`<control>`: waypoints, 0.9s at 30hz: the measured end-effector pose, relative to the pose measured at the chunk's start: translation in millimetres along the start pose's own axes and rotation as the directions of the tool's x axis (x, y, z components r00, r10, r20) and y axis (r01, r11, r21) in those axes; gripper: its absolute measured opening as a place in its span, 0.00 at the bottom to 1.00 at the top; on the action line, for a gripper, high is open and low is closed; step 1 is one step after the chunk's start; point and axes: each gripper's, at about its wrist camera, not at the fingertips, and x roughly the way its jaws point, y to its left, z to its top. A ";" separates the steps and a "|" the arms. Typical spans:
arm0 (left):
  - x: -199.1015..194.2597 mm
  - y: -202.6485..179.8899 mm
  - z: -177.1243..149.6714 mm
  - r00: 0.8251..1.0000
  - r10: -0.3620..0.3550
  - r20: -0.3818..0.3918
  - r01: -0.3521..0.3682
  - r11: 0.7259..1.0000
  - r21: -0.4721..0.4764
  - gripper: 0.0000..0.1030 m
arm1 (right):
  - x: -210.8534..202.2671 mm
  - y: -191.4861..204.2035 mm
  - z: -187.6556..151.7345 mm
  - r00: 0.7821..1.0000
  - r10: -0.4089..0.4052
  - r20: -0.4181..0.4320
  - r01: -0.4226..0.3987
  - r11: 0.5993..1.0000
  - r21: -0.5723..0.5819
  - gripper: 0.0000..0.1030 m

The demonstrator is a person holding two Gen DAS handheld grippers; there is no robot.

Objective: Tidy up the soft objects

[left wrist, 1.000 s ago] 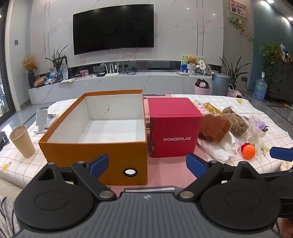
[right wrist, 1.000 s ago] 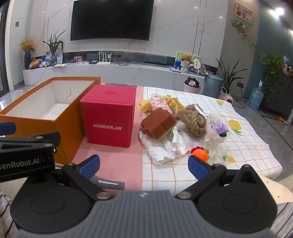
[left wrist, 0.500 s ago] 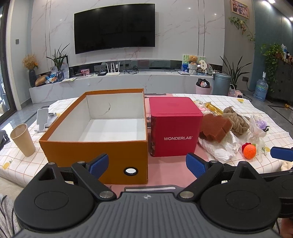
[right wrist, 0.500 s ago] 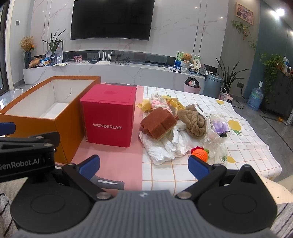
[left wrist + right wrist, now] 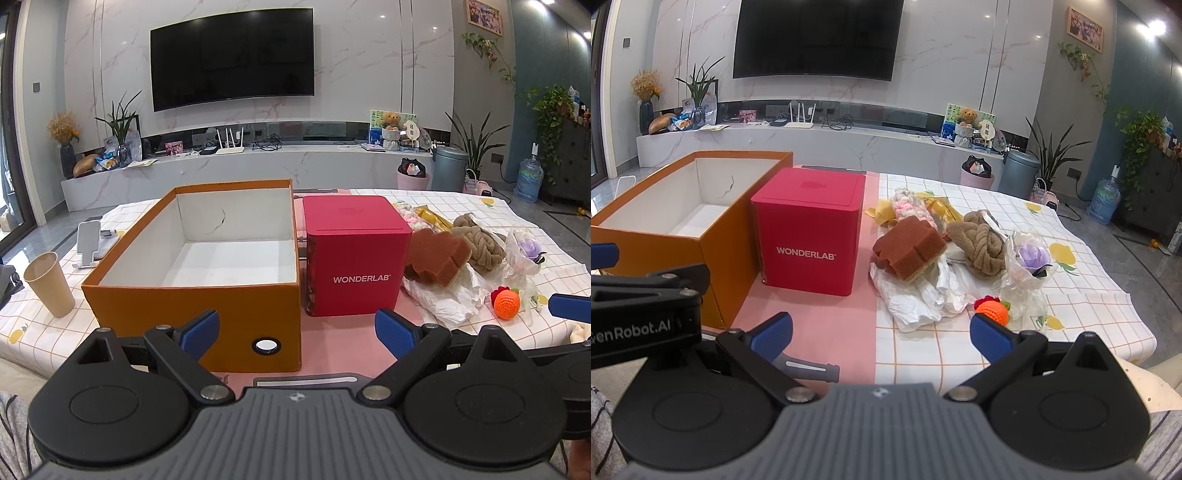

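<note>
Little changed over last second: both views creep slightly. Left gripper [image 5: 297, 332] and right gripper [image 5: 881, 334] spread wide, grasping nothing. Orange box [image 5: 192, 306] at frame left empty; sponge [image 5: 908, 253] untouched at centre; sorting not begun.

The orange box [image 5: 192, 306] stands open-topped and bare inside; the red box [image 5: 356, 258] blocks its right side.

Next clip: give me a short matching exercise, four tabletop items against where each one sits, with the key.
Items:
1. paper cup
2. red box
3. brown sponge
4. crocheted orange

Places:
A. on the white plastic bag
B. left of the orange box
C. near table edge, beside the wrapped purple flower
D. right beside the orange box

Pairs: 1-B, 2-D, 3-A, 4-C
</note>
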 end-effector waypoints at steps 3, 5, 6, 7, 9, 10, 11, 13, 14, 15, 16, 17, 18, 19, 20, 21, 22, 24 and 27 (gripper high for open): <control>0.0 0.0 0.0 1.000 0.000 0.000 0.000 1.000 0.000 1.00 | 0.4 0.5 0.0 1.000 -0.001 0.000 0.001 1.000 -0.001 0.97; 0.1 0.1 -0.2 1.000 0.000 0.000 0.000 1.000 0.000 1.00 | 0.4 0.5 0.0 1.000 -0.001 -0.001 0.001 1.000 -0.001 0.97; 0.0 0.1 0.0 1.000 0.000 0.000 0.000 1.000 0.000 1.00 | 0.4 0.5 0.0 1.000 -0.001 0.000 0.001 1.000 -0.001 0.97; 0.0 0.0 0.0 1.000 0.000 0.001 0.000 1.000 0.000 1.00 | 0.4 0.5 0.0 1.000 -0.001 0.000 0.001 1.000 -0.001 0.97; -0.2 0.3 0.0 1.000 0.001 0.002 -0.001 1.000 0.001 1.00 | 0.3 0.2 -0.2 1.000 -0.001 0.001 0.001 1.000 -0.001 0.97; -0.2 0.3 -0.4 1.000 0.002 0.002 -0.002 1.000 0.002 1.00 | 1.0 0.6 0.1 1.000 -0.001 0.000 0.001 1.000 -0.002 0.97; -0.2 0.6 -0.9 1.000 0.002 0.003 -0.002 1.000 0.002 1.00 | 0.8 0.6 0.0 1.000 -0.001 0.000 0.001 1.000 -0.002 0.97; -0.2 0.5 -0.8 1.000 0.002 0.002 -0.002 1.000 0.001 1.00 | 0.8 0.6 0.0 1.000 -0.002 0.001 0.002 1.000 -0.002 0.97; -0.2 0.5 -0.8 1.000 0.003 0.001 -0.003 1.000 0.001 1.00 | 0.8 0.6 0.0 1.000 -0.001 0.000 0.001 1.000 -0.002 0.97; -0.1 0.5 -0.8 1.000 0.003 0.001 -0.003 1.000 0.001 1.00 | 0.8 0.6 0.0 1.000 -0.001 0.000 0.001 1.000 -0.002 0.97; -0.2 0.8 -1.0 1.000 0.003 0.000 -0.003 1.000 0.002 1.00 | 0.7 0.6 -0.1 1.000 -0.002 0.001 0.002 1.000 -0.002 0.97; -0.3 0.7 -1.0 1.000 0.002 0.001 -0.002 1.000 0.002 1.00 | 0.7 0.6 -0.1 1.000 -0.002 0.001 0.002 1.000 -0.002 0.97; -0.3 0.7 -1.0 1.000 0.002 0.001 -0.002 1.000 0.002 1.00 | 0.7 0.5 -0.1 1.000 -0.002 0.001 0.002 1.000 -0.002 0.97; -0.2 0.8 -1.1 1.000 0.001 0.000 -0.001 1.000 0.001 1.00 | 0.6 0.6 -0.1 1.000 -0.001 0.000 0.001 1.000 -0.002 0.97; -0.1 0.7 -1.3 1.000 0.001 -0.003 -0.001 1.000 0.000 1.00 | 0.6 0.6 -0.1 1.000 -0.001 0.000 0.001 1.000 -0.002 0.97; 0.1 0.8 -1.3 1.000 0.001 -0.006 -0.001 1.000 -0.003 1.00 | 0.6 0.6 -0.1 1.000 -0.002 0.001 0.002 1.000 -0.002 0.97; 0.4 1.1 -1.4 1.000 0.000 -0.009 0.000 1.000 -0.006 1.00 | 0.4 0.7 -0.1 1.000 -0.003 0.001 0.003 1.000 -0.002 0.97; 0.4 1.1 -1.4 1.000 0.001 -0.011 -0.001 1.000 -0.008 1.00 | 0.8 0.6 -0.2 1.000 -0.003 0.000 0.003 1.000 -0.003 0.97; 0.3 0.8 -1.4 1.000 0.003 -0.009 -0.003 1.000 -0.007 1.00 | 1.0 0.7 -0.4 1.000 -0.005 0.000 0.005 1.000 -0.004 0.97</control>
